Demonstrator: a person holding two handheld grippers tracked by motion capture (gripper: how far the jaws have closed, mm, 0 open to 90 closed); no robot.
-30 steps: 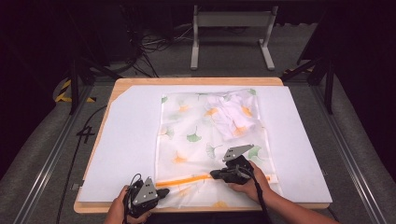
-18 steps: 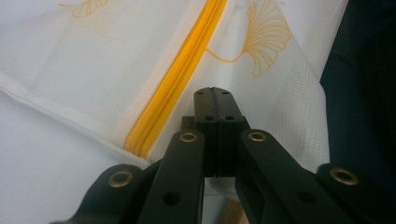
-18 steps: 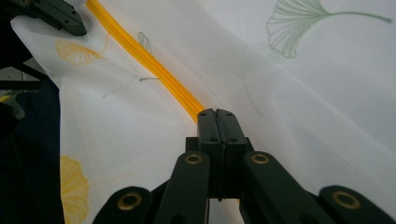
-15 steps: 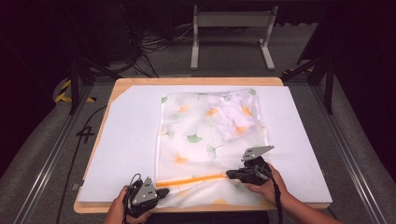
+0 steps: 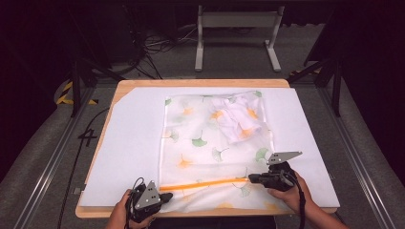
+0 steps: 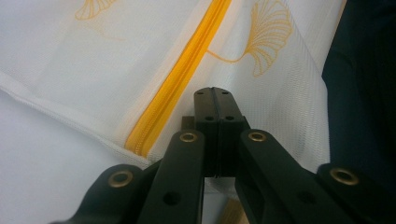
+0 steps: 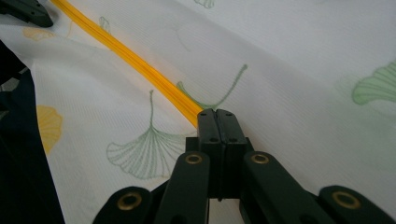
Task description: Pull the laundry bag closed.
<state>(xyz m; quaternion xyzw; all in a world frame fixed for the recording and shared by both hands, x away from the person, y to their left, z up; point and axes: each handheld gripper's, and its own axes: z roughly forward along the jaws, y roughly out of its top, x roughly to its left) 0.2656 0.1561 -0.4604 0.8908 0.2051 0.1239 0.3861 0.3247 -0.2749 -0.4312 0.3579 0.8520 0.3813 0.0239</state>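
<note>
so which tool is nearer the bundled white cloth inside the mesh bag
Right. The right tool sits at the orange zipper's right end, below the bundled cloth. The left tool is at the zipper's left end, near the mesh bag's bottom-left corner, farther away.

A lab-like recording room: dark surroundings, a metal frame (image 5: 238,28), floor cables (image 5: 157,45) and a white-covered table (image 5: 129,143).

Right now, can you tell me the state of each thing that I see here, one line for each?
Mesh bag: lying flat on the white sheet, a bunched cloth inside.
Orange zipper: stretched straight between the two grippers; open or closed cannot be told.
Left gripper: jaws shut, at the zipper's left end.
Right gripper: jaws shut, at the zipper's right end.
</note>
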